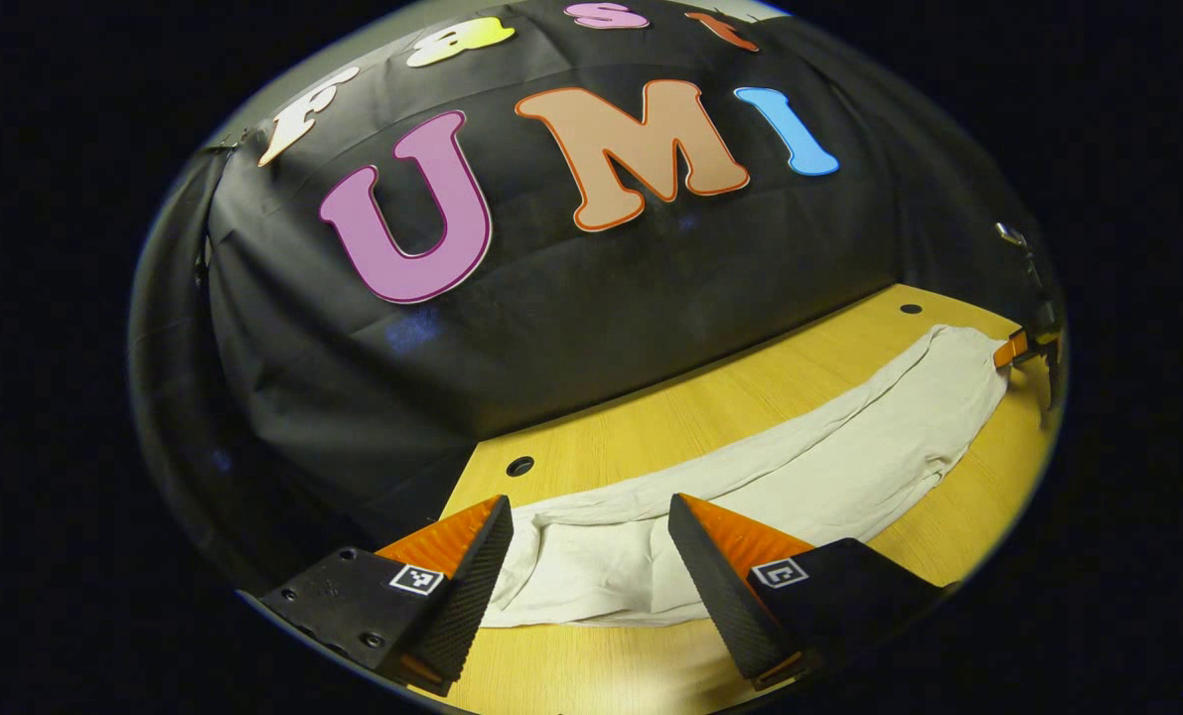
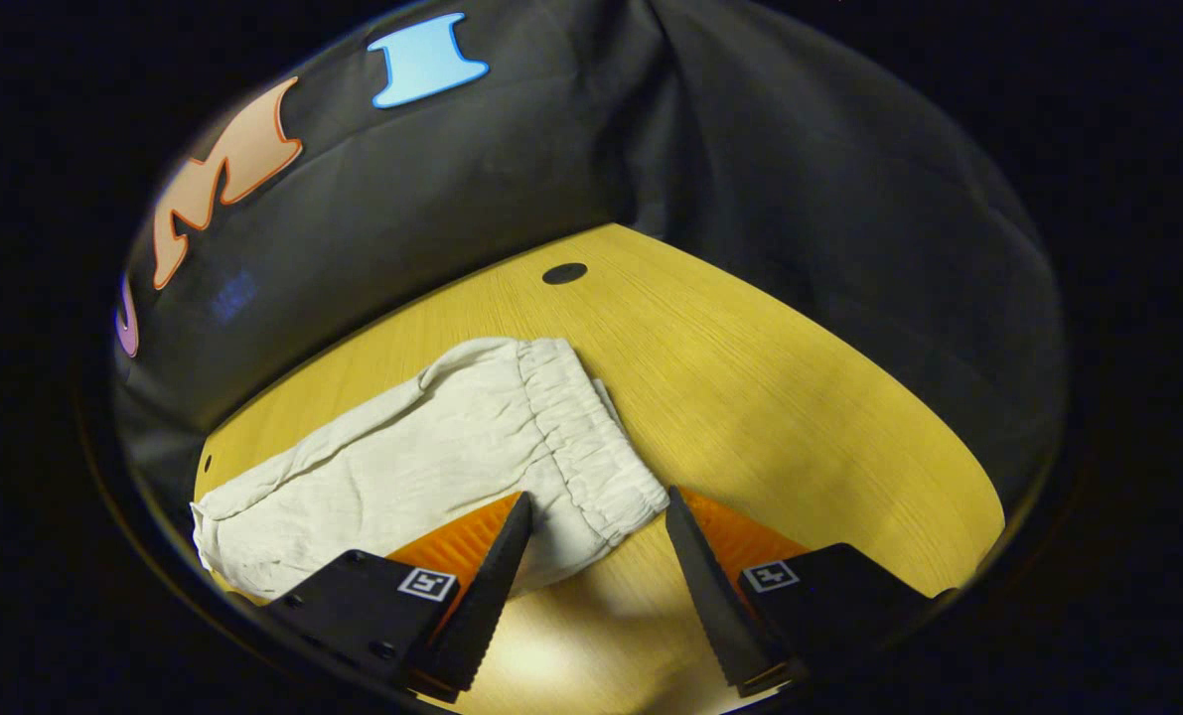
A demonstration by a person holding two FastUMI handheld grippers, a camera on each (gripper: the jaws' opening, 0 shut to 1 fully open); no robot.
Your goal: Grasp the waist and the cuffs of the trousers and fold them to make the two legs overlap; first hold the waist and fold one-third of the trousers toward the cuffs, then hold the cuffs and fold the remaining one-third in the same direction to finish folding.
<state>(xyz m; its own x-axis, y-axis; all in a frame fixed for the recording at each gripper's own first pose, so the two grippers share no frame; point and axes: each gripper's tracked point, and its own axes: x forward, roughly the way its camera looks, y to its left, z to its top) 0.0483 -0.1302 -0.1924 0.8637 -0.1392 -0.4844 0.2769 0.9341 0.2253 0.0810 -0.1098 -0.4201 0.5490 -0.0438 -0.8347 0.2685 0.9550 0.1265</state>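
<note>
Pale, off-white cloth lies between the spread jaws of both grippers, each hovering over one end of the trousers stretched along the wooden tabletop. In the left gripper view, the left gripper is released, its jaws wide apart, and the cuff end of the trousers sits in the gap between them, rumpled, with a soft fold running across it; whether the jaws touch the cloth cannot be told. From there the garment runs away as a long narrow band toward the far right, where the other gripper shows small at the waist end, just beside the fabric. In the right gripper view, the right gripper is likewise released, jaws well apart, and the gathered elastic waistband lies near its own left finger, the band's lower corner reaching into the gap. The waistband is puckered, and the legs behind it are wrinkled and lie one over the other, stretching off to the left. Farther back a dark round hole marks the tabletop before the black cloth wall.
</note>
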